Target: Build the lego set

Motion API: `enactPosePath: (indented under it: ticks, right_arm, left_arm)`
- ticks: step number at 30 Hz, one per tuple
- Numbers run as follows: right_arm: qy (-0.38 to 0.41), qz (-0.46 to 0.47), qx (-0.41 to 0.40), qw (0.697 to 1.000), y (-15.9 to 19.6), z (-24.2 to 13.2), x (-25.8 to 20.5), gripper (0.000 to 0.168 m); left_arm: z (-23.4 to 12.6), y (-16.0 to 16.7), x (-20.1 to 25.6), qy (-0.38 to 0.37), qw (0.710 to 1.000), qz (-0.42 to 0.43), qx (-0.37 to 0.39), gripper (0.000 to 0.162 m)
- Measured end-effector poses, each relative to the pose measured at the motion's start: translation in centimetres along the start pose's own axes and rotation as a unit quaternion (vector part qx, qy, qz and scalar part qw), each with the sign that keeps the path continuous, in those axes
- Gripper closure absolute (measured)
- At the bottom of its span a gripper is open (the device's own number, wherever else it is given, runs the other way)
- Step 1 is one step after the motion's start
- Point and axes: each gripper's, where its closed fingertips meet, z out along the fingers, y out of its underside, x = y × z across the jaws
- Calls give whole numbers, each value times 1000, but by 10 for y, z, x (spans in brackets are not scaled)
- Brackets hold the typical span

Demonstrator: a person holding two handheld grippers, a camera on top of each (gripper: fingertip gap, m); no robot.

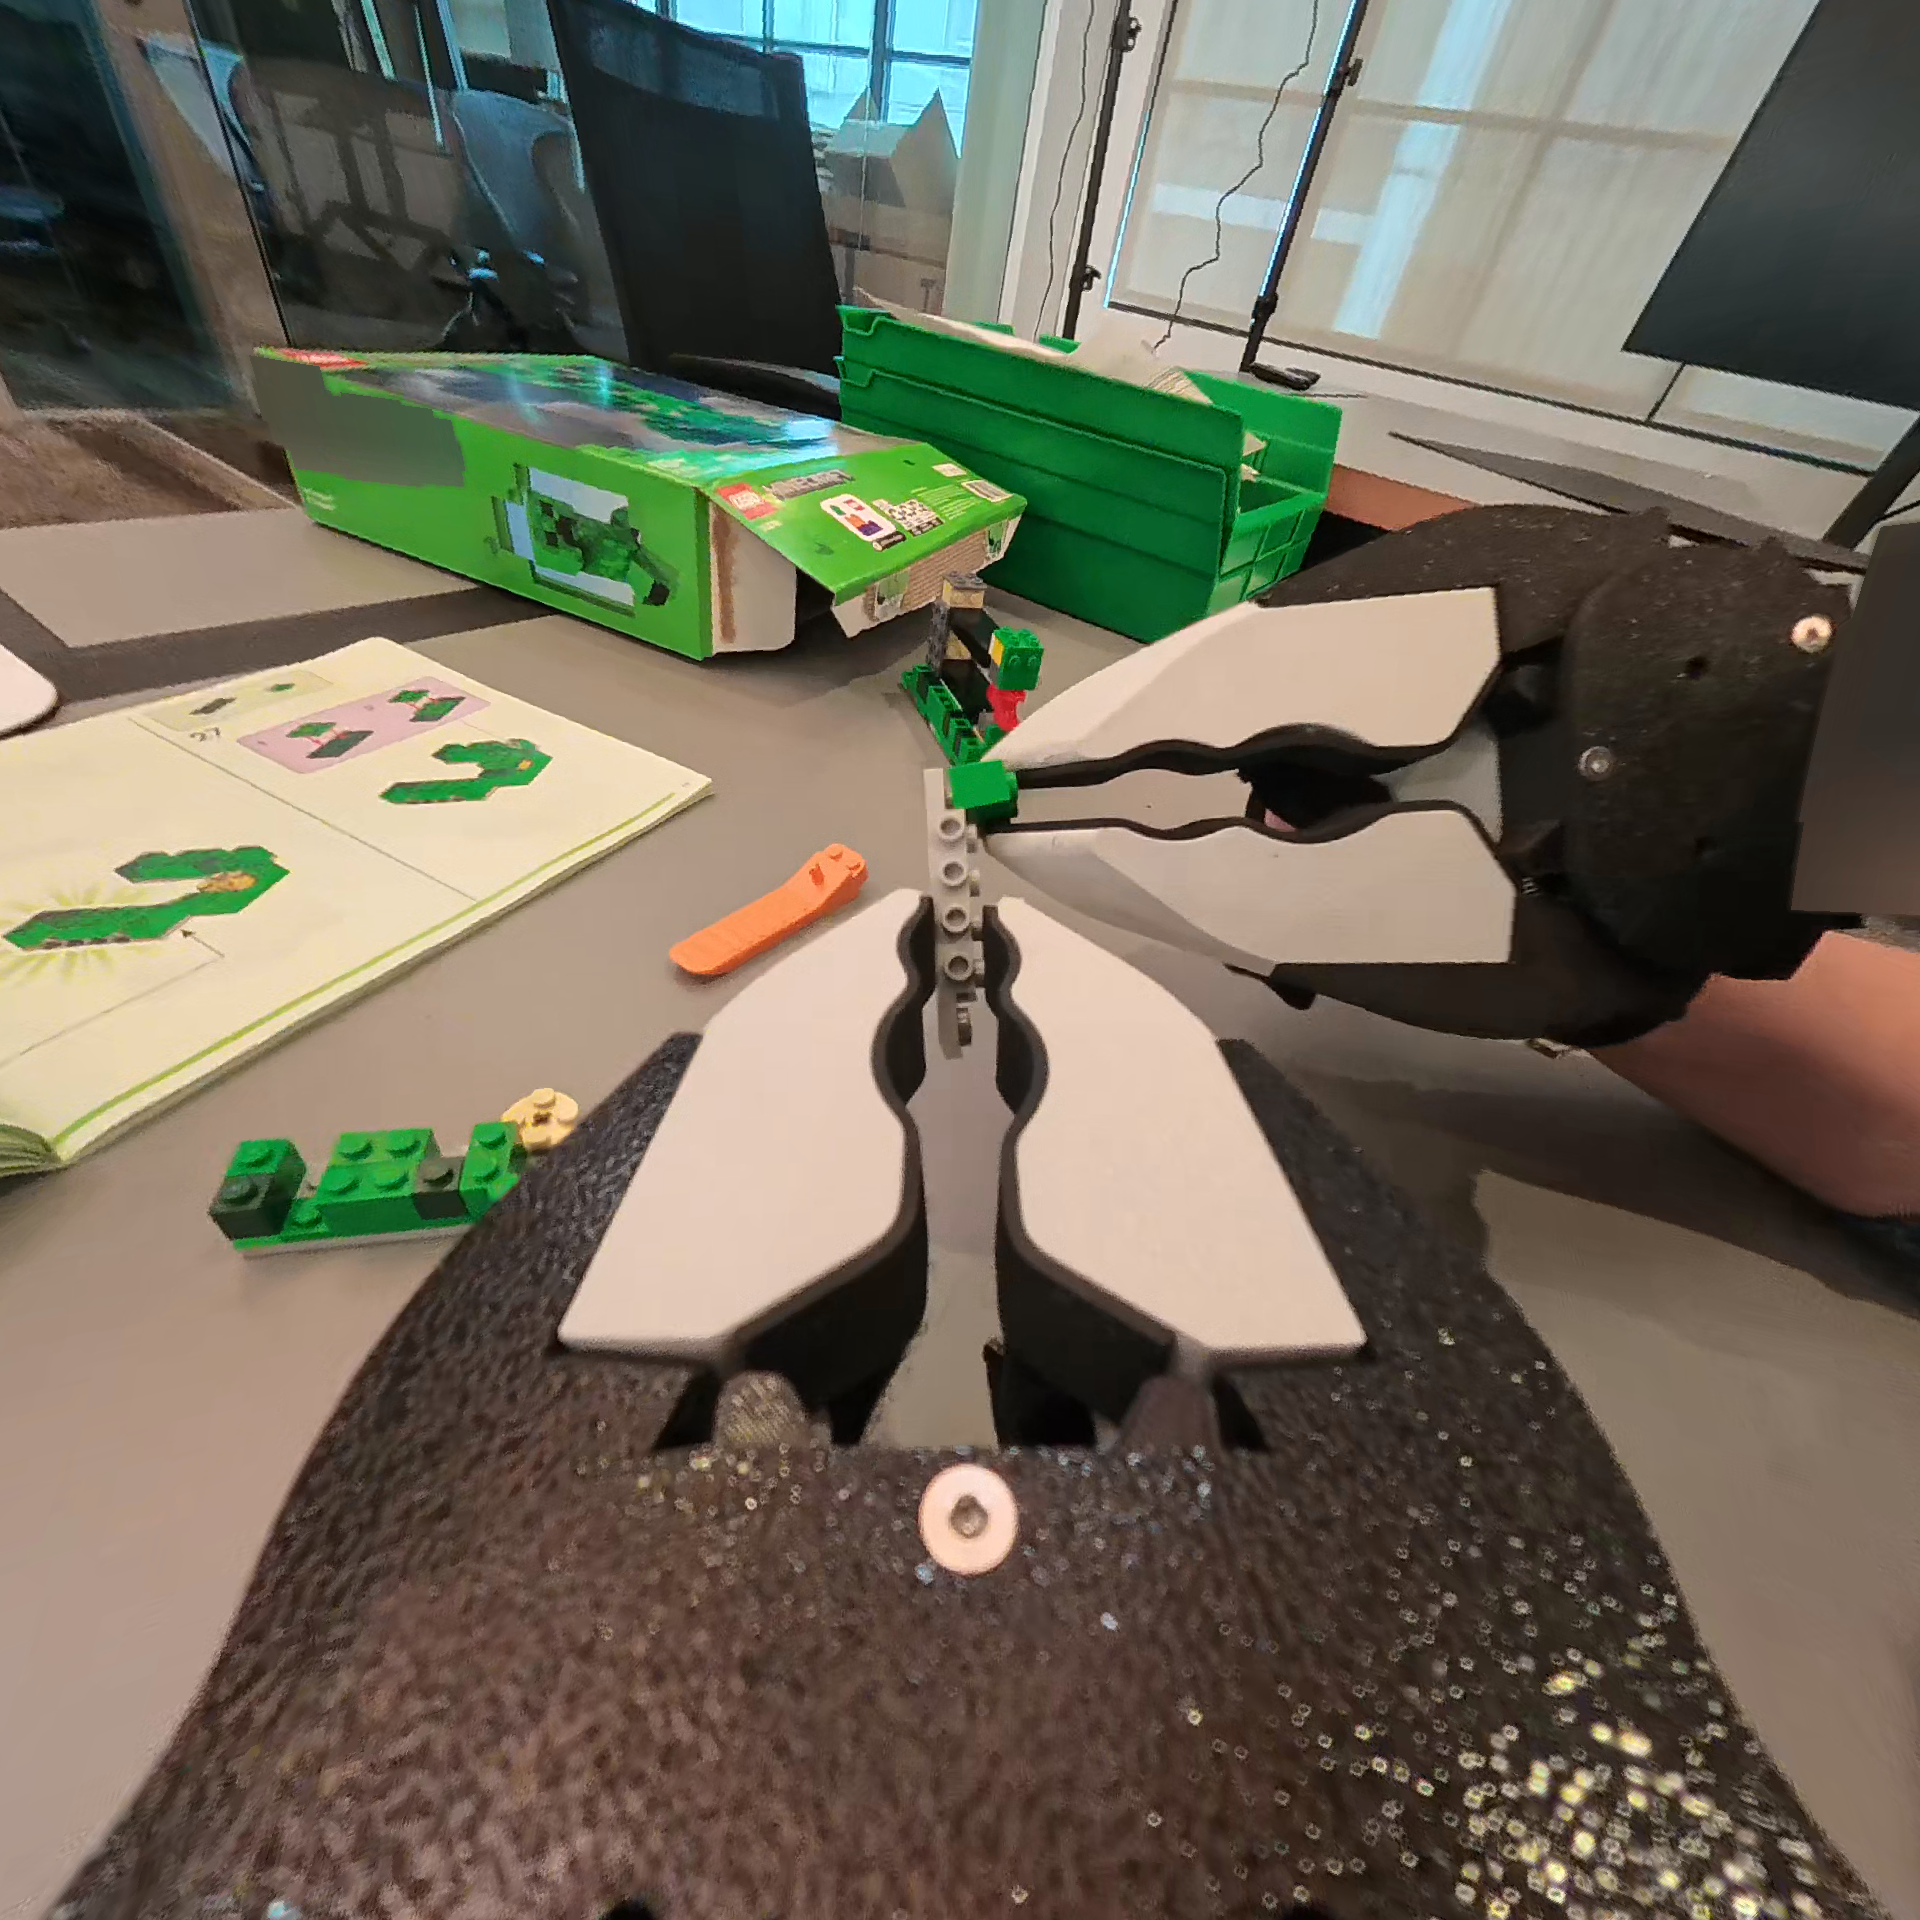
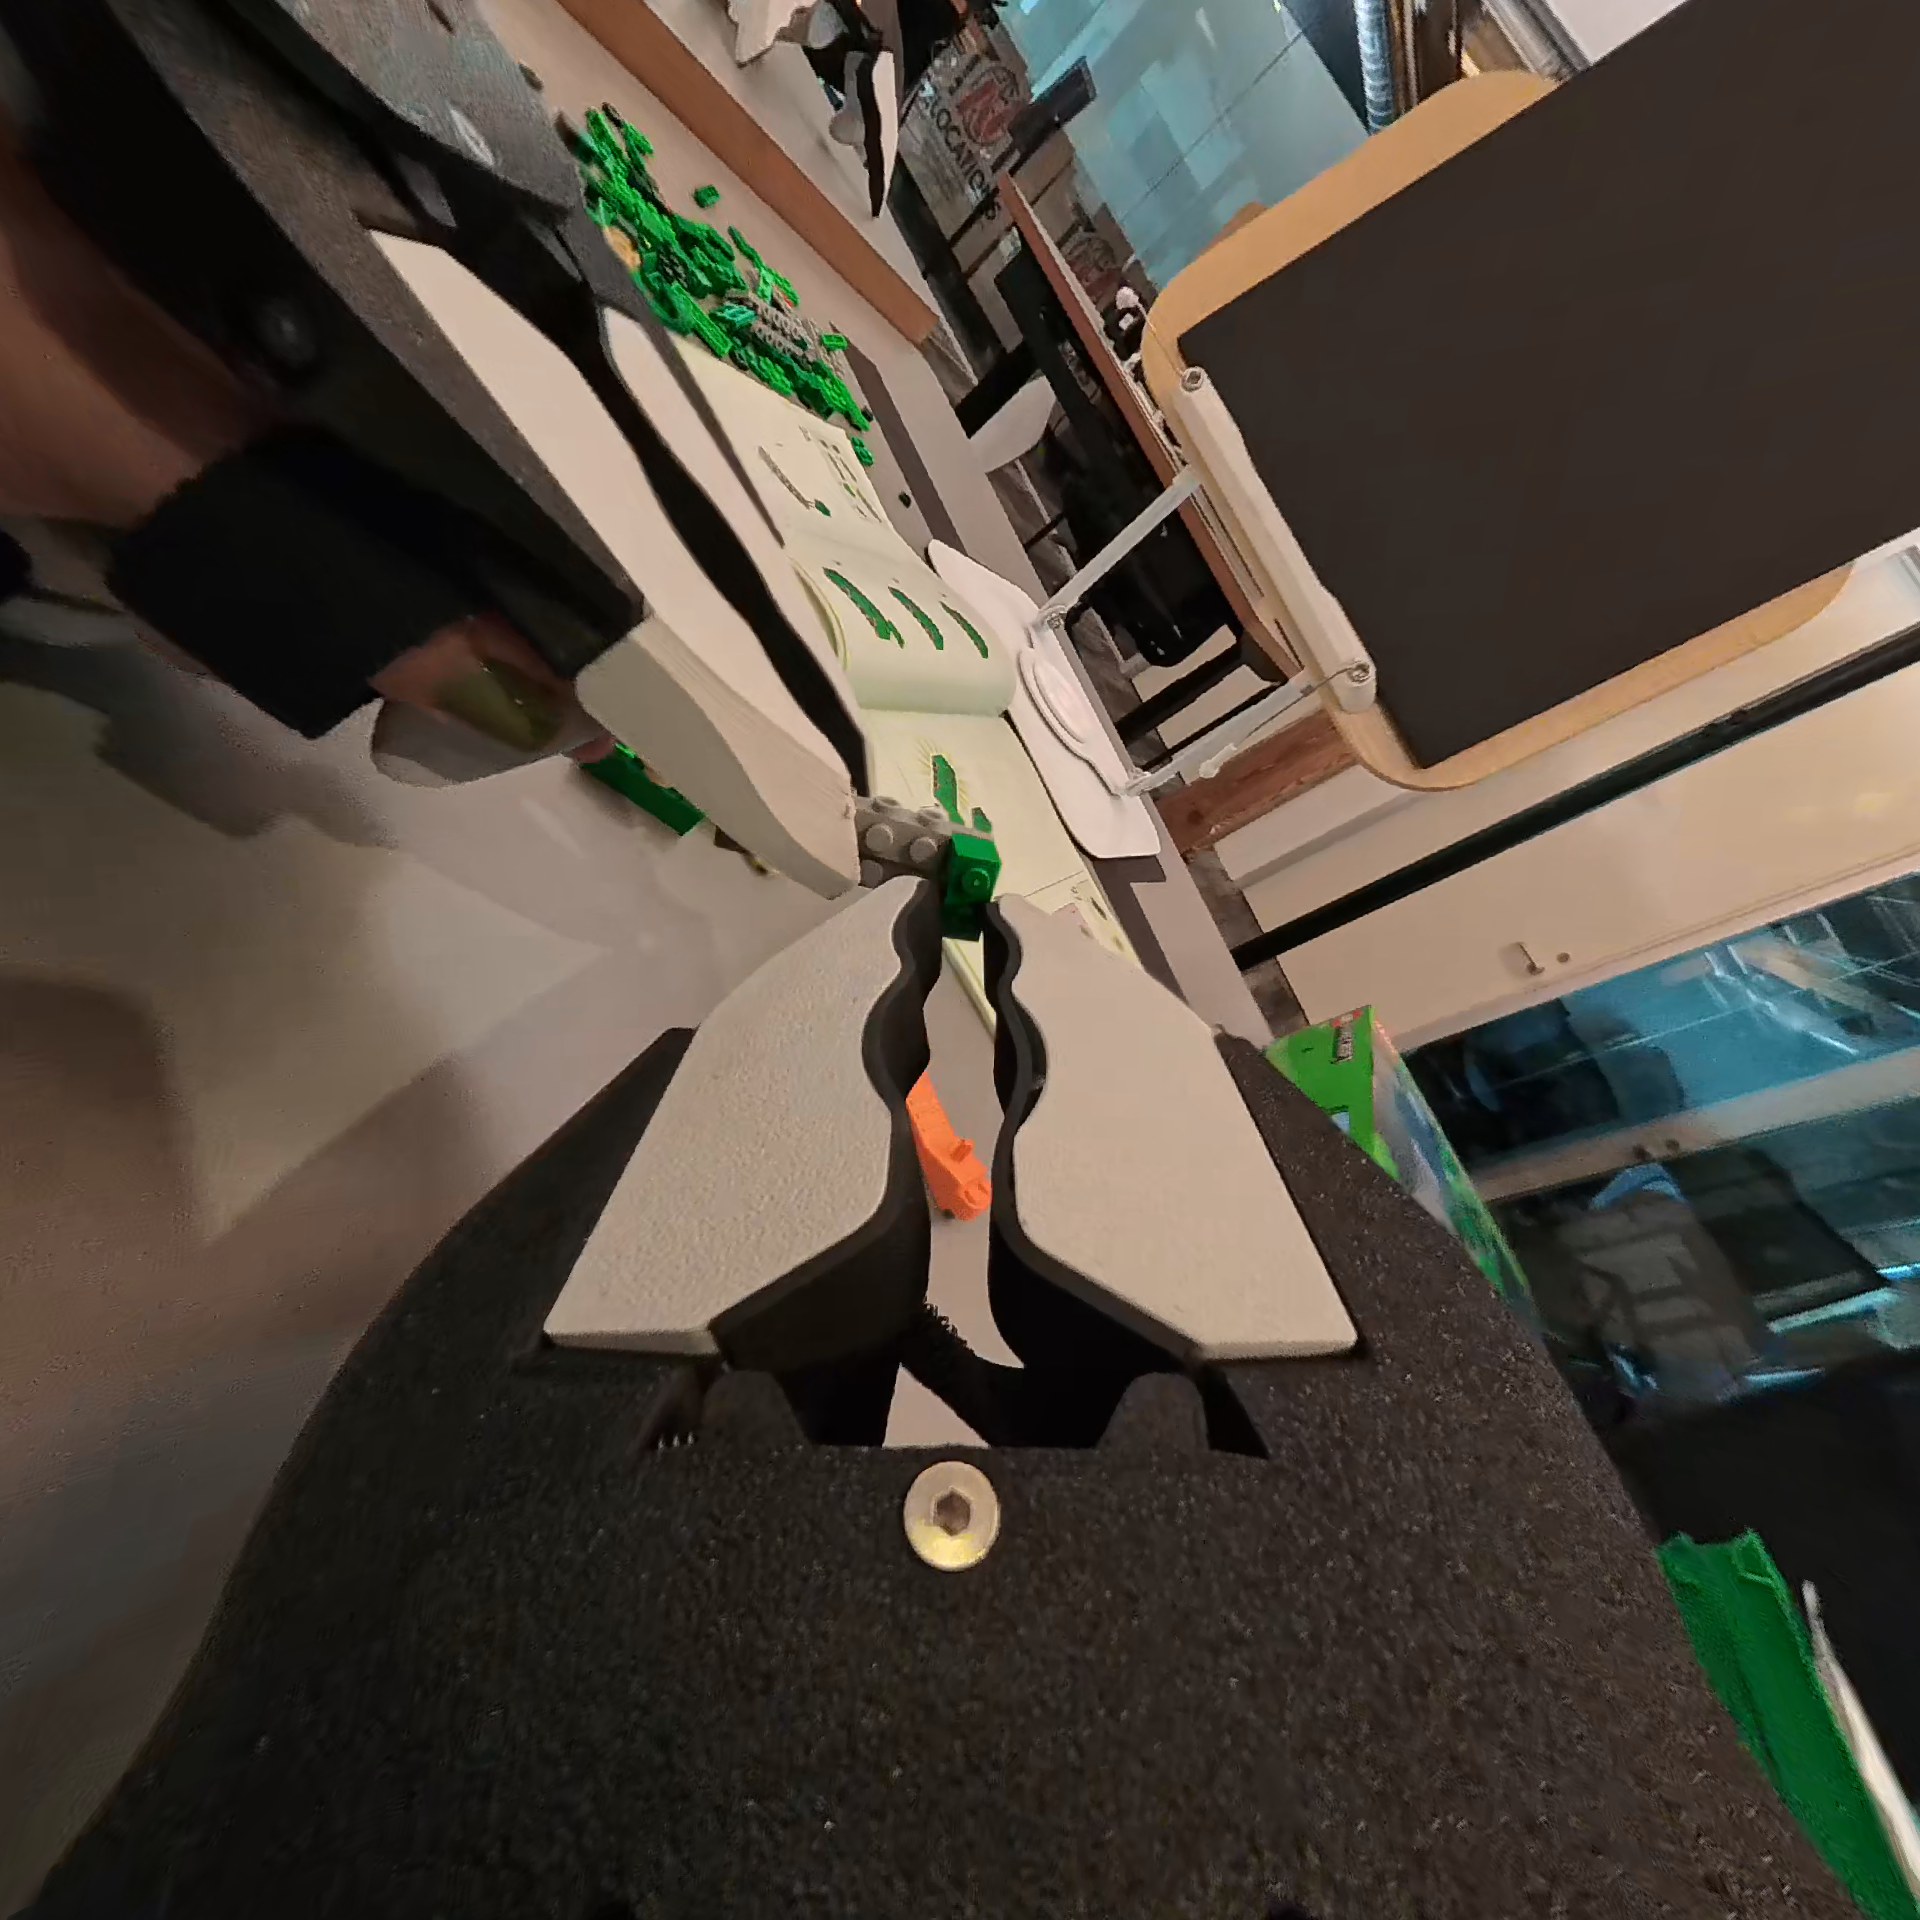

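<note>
My left gripper [image 1: 958, 906] is shut on a long grey plate [image 1: 954, 883] and holds it upright above the table. My right gripper [image 1: 1000, 805] comes in from the right, shut on a small green brick [image 1: 982, 787] pressed against the top of the grey plate. In the right wrist view my right gripper [image 2: 961, 909] holds the green brick [image 2: 968, 878] against the grey plate [image 2: 902, 831], with the left gripper's fingers [image 2: 717, 707] at upper left. A green build [image 1: 364, 1184] lies on the table at left.
An open instruction booklet [image 1: 260, 862] lies at left, an orange brick separator [image 1: 769, 914] beside it. A green set box [image 1: 582, 499] and green bins [image 1: 1081, 468] stand behind. A small figure build [image 1: 977, 665] stands near the box. Loose green bricks [image 2: 707, 281] lie beyond the booklet. My two grippers' fingertips are within a few centimetres of each other.
</note>
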Motion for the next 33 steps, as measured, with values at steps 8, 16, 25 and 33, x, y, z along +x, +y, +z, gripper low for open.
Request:
enactPosePath:
  ticks: [8,16,25,33]
  right_arm:
    - [-27,98,24,995,2,3,0,160]
    - [-29,102,40,994,-1,0,1,160]
    - [-13,92,32,995,2,2,3,168]
    - [-6,147,9,989,26,-5,26,168]
  left_arm:
    - [2,1,-4,2,1000,-19,-4,154]
    - [3,1,-3,7,1000,-24,-5,154]
    - [3,1,-3,12,1000,-27,-5,154]
    - [0,-3,-6,14,999,-40,12,154]
